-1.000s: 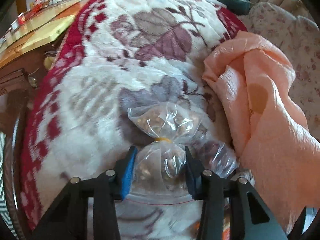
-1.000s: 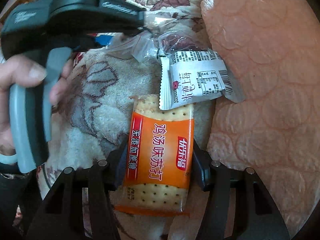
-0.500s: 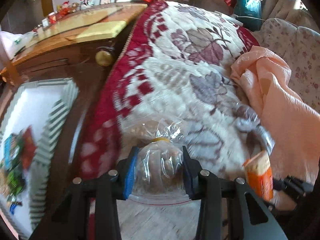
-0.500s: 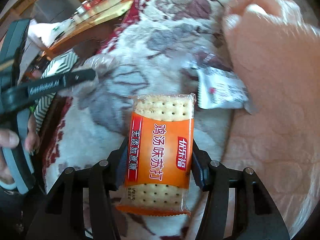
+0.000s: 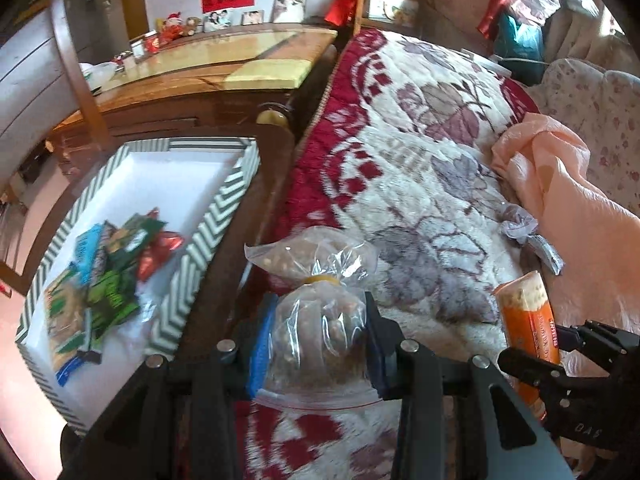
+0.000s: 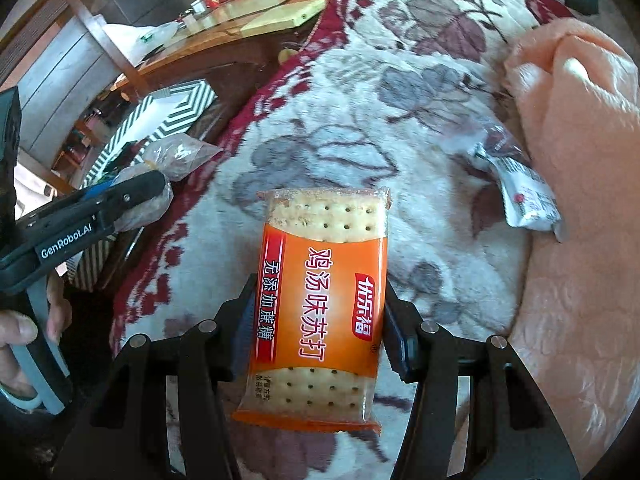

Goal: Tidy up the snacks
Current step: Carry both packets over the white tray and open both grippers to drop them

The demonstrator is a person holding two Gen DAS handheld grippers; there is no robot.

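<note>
Left gripper [image 5: 318, 340] is clamped on a clear nut bag [image 5: 320, 336], jaws pressing its sides just below the yellow tie, low centre of the left wrist view. The bag's knotted top flares out above the jaws, over the red edge of the blanket [image 5: 420, 152]. The blanket fills the middle and right of that frame, cream with purple leaves.

Over on the left side of the frame sits the box [image 5: 224, 200], chevron-striped walls, white floor. Several snack packets [image 5: 108, 272] are piled at its lower end, green, blue and red wrappers overlapping. The nut bag is beside the box's right wall, not over it.

Right gripper [image 6: 318, 320] is gripping an orange cracker pack [image 6: 320, 312], jaws squeezed on its long edges, dead centre of the right wrist view, pale crackers showing at both ends. From the left wrist view the same pack stands at the lower right.

Two items are on the blanket at the right of the right wrist frame: a white sachet [image 6: 528, 200] and, touching it above, a small clear wrapper [image 6: 476, 136], both against the peach cloth [image 6: 580, 200].

At the far left edge of the right wrist view, a hand [image 6: 24, 320] holds the left gripper's handle.
</note>
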